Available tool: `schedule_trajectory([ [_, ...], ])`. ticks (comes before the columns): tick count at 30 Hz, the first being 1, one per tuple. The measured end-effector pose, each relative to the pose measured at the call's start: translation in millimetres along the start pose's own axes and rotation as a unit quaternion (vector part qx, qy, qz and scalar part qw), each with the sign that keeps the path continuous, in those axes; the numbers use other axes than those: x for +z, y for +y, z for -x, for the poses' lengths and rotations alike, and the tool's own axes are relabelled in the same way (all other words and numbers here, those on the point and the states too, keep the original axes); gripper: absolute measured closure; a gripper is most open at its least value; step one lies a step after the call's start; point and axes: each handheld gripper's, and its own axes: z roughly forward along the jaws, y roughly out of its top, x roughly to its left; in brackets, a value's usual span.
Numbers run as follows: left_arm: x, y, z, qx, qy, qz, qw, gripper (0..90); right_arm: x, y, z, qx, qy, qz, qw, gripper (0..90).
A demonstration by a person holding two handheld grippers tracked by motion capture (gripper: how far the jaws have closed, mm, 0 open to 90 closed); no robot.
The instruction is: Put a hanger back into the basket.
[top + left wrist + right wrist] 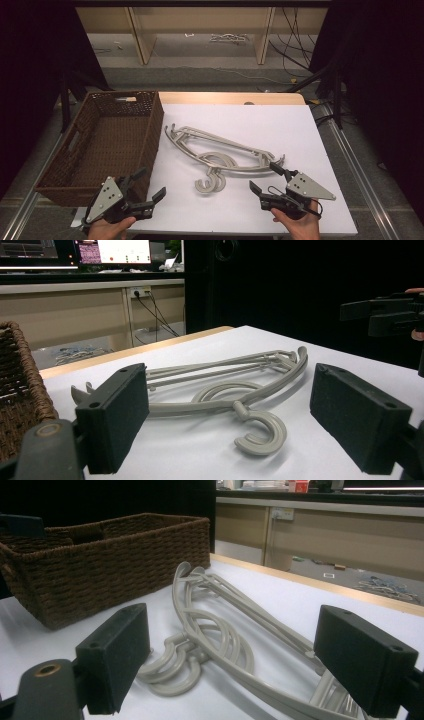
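Left tool [145,189] and right tool [266,178] at near edge of worktop [300,130], both with jaws apart, nothing between. Grey hangers [220,155] lie stacked mid-worktop, beyond tools. Brown wicker basket [80,165] at left, beside hangers.

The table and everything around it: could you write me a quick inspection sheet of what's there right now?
Surface: white table top, wooden edge at the far side.
Job's things: grey plastic hangers lying stacked, hooks toward the person; brown wicker basket to their left, nothing seen inside.
Clutter: nothing seen.
Grippers: left gripper and right gripper both open, holding nothing, near edge.
Cables: black cable looped at the right gripper; cords on the floor beyond.
Surroundings: wooden shelving, dark curtains.
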Motion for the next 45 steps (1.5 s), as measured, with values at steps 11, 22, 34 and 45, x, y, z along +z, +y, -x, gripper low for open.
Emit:
schedule_trajectory([
  [11, 0.3, -0.2, 0.8, 0.005, -0.004, -0.006, 1.0000, 15.6, 3.0, 0.0, -2.4, -0.001, 0.005, -0.024, 0.9997, 16.7],
  [22, 1.1, -0.8, 2.5, 0.003, -0.006, -0.009, 0.9999, 15.6, 9.5, 3.1, -2.0, -0.032, 0.004, -0.037, 0.9988, 20.1],
  [34, 1.7, -0.8, 3.1, 0.008, -0.010, -0.013, 0.9998, 15.7, 43.0, 5.1, -2.0, -0.101, 0.026, -0.105, 0.9890, 27.8],
  [45, 1.7, -0.8, 2.9, 0.010, -0.007, -0.014, 0.9998, 15.7, 91.5, 3.8, 4.7, -0.147, 0.052, -0.207, 0.9658, 39.5],
])
